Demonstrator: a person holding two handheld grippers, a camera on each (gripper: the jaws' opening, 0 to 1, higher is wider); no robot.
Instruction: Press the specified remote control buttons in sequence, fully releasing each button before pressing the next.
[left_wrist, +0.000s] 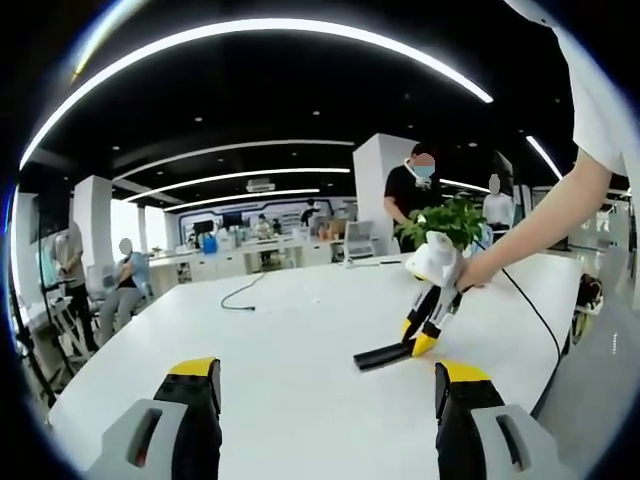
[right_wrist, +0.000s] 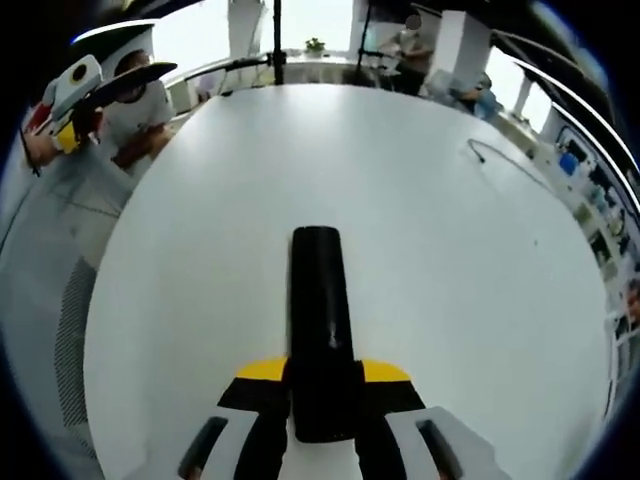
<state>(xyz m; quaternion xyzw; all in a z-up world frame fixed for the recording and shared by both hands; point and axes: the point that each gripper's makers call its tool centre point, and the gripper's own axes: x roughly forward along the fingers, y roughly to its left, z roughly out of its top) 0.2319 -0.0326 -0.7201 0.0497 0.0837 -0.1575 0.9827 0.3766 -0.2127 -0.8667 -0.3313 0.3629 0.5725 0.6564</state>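
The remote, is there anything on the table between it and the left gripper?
Nothing visible. The remote lies on the white table, held at one end by the right gripper; the left gripper is open with bare tabletop ahead.

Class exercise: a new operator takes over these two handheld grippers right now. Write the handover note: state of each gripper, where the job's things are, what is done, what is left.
Right gripper: its yellow-tipped jaws are shut on the near end of the long black remote control, which points away over the white table.
Left gripper: open, holding nothing, above the table.
In the left gripper view the remote lies flat on the table, with the right gripper at its end.
Done: remote gripped.
Left: no button press is visible, and the buttons are too dark to make out. Likely next: bring the left gripper over to press.
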